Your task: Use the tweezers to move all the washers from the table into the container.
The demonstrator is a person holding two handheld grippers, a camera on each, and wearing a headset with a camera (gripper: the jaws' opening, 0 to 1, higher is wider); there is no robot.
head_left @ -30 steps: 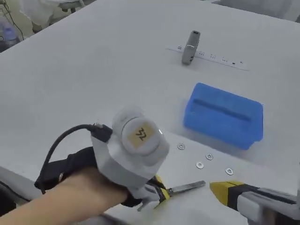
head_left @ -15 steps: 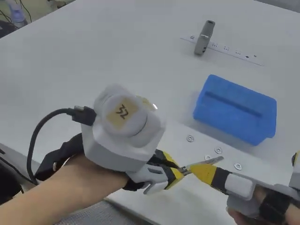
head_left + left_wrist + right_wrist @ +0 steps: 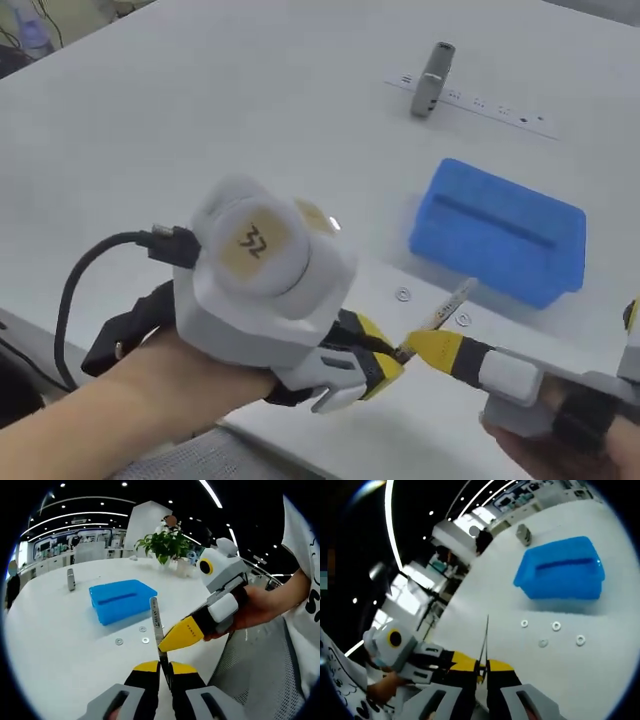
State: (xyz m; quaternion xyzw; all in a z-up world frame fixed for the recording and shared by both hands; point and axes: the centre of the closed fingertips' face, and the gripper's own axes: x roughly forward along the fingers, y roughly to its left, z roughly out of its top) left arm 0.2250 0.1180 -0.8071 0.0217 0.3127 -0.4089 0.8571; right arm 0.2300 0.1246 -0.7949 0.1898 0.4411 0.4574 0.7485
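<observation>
My left gripper (image 3: 390, 360) and right gripper (image 3: 422, 347) meet tip to tip above the table's near edge. Both are shut on the thin metal tweezers (image 3: 450, 304), whose points slant up toward the blue container (image 3: 500, 232). In the left gripper view the tweezers (image 3: 155, 622) rise from my left gripper (image 3: 161, 666), and the right gripper's yellow tip presses against them. In the right gripper view they show edge-on (image 3: 485, 637) above my right gripper (image 3: 481, 666). Several washers (image 3: 556, 626) lie on the white table in front of the container (image 3: 560, 570).
A grey device (image 3: 432, 78) stands on a white power strip (image 3: 490, 108) at the far side of the table (image 3: 200, 120). The table's near edge runs just under both hands. A potted plant (image 3: 167, 545) stands beyond the table.
The right gripper has come in from the right and closed on the tweezers. The tweezers, lying nearly flat and pointing right before, now tilt up toward the container.
</observation>
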